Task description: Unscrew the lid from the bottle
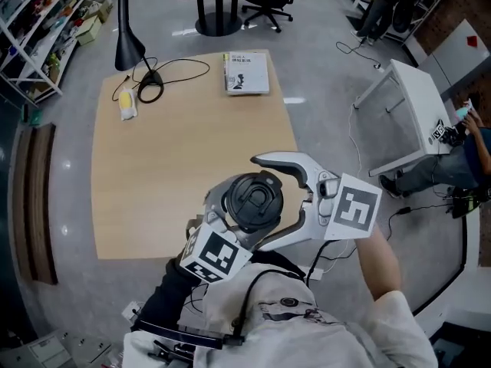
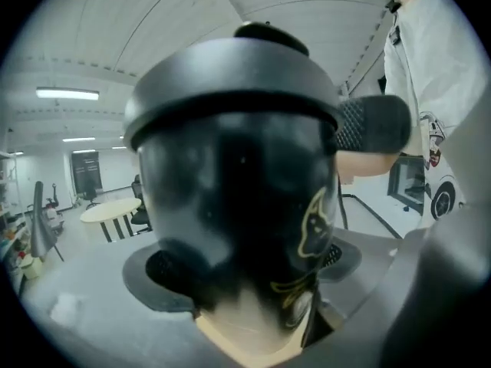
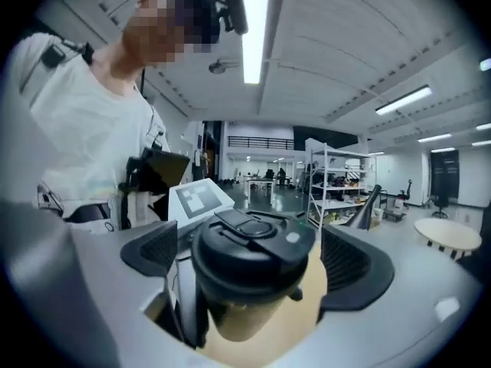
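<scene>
A black bottle (image 2: 238, 205) with a gold cat drawing and a black flip-top lid (image 1: 253, 199) hangs in the air over the near right corner of the wooden table (image 1: 169, 167). My left gripper (image 1: 244, 222) is shut on the bottle's body from below and left, with its marker cube towards me. My right gripper (image 1: 262, 202) comes in from the right, level with the lid (image 3: 249, 251). Its jaws stand open on either side of the lid, and a gap shows between each pad (image 3: 349, 263) and the lid. One of those pads (image 2: 372, 125) shows beside the lid in the left gripper view.
At the table's far end lie a book (image 1: 246, 73), a black desk lamp (image 1: 129, 41) with its cable, and a yellow object (image 1: 127, 102). A white table (image 1: 414, 106) and a seated person (image 1: 460, 159) are to the right. Shelves (image 1: 38, 21) line the far left.
</scene>
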Tool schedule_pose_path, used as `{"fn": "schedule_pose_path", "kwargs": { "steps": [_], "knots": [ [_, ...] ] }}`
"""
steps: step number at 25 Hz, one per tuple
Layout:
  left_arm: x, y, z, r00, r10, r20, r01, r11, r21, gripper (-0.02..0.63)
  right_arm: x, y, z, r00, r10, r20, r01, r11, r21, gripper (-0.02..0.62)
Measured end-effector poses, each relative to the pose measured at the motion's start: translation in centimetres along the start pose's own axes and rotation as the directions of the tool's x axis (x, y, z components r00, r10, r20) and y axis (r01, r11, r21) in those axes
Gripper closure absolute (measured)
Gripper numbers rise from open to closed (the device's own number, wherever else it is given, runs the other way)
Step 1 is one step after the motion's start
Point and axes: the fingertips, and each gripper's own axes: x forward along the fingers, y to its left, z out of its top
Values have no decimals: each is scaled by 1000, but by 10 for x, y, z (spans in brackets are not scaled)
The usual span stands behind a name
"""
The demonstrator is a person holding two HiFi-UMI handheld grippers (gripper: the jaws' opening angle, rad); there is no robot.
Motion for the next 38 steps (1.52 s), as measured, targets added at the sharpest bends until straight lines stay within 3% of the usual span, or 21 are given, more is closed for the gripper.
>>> {"fn": "schedule_pose_path", "kwargs": {
  "steps": [2, 4, 6, 8, 9, 10, 11, 12, 15, 16, 17, 19, 21, 22, 24, 27, 31, 34, 35, 36, 38],
  "knots": [
    [1, -16, 1, 996, -87, 8, 86, 996, 5, 179, 15, 12, 3, 994, 105, 1, -104, 991, -82, 83],
    [-3, -41, 1, 971, -238, 27, 237, 971, 41, 179, 15, 35, -1, 960, 276, -44, -279, 948, -153, 100],
    [-13, -74, 3, 897, -439, 48, 434, 896, 93, 179, 5, 66, -5, 878, 468, -96, -478, 859, -183, 100],
    [-21, -105, 12, 800, -593, 92, 583, 804, 118, 180, -8, 91, -6, 759, 638, -130, -651, 740, -172, 100],
    [-23, -113, 18, 769, -627, 123, 617, 779, 116, 181, -14, 96, -5, 706, 696, -132, -708, 688, -158, 100],
    [-24, -115, 24, 760, -633, 150, 624, 774, 106, 179, -17, 97, -3, 675, 727, -125, -737, 661, -139, 105],
    [-23, -111, 28, 771, -614, 167, 608, 788, 93, 181, -17, 92, -1, 682, 722, -115, -731, 674, -109, 106],
    [-21, -103, 29, 801, -574, 171, 570, 818, 80, 181, -15, 82, -2, 727, 678, -108, -686, 724, -72, 97],
    [-7, -61, 15, 934, -337, 117, 337, 941, 23, 181, -12, 38, 10, 932, 361, -2, -361, 932, 8, 24],
    [-4, -42, 10, 969, -230, 88, 231, 973, -10, 181, -12, 27, 18, 969, 241, 57, -243, 970, 33, 23],
    [-3, -23, 5, 991, -124, 59, 126, 991, -43, 179, -10, 21, 21, 987, 139, 80, -143, 989, 48, 23],
    [-5, 3, -2, 1000, 21, 11, -20, 997, -73, 179, 2, 9, 9, 999, -28, 17, 28, 999, 27, 23],
    [-4, 7, -5, 999, 44, -9, -45, 997, -57, 179, 19, -7, 3, 990, -142, -7, 142, 990, 0, 64],
    [-3, 3, -5, 1000, 26, -8, -26, 999, -47, 180, 25, -8, 6, 990, -137, 20, 137, 991, -12, 66],
    [-2, -11, -2, 998, -57, 10, 57, 998, -26, 179, 26, 4, 9, 999, -11, 31, 14, 997, -73, 104],
    [-8, -46, 9, 956, -285, 72, 285, 958, 18, 179, 11, 38, 3, 965, 260, -41, -263, 952, -159, 104],
    [-23, -91, 27, 813, -563, 148, 558, 826, 77, 179, -5, 73, 13, 854, 519, -36, -518, 843, -146, 104],
    [-42, -112, 35, 697, -699, 159, 689, 715, 121, 179, -8, 92, 28, 766, 643, -17, -637, 755, -157, 104],
    [-46, -117, 36, 672, -723, 158, 712, 690, 132, 181, -9, 97, 31, 745, 667, -16, -661, 735, -153, 104],
    [-47, -118, 37, 666, -729, 160, 717, 684, 134, 181, -9, 99, 32, 740, 672, -26, -668, 730, -143, 104],
    [-40, -110, 38, 713, -679, 175, 673, 733, 101, 181, -7, 90, 26, 799, 599, -55, -601, 793, -104, 96]
  ]
}}
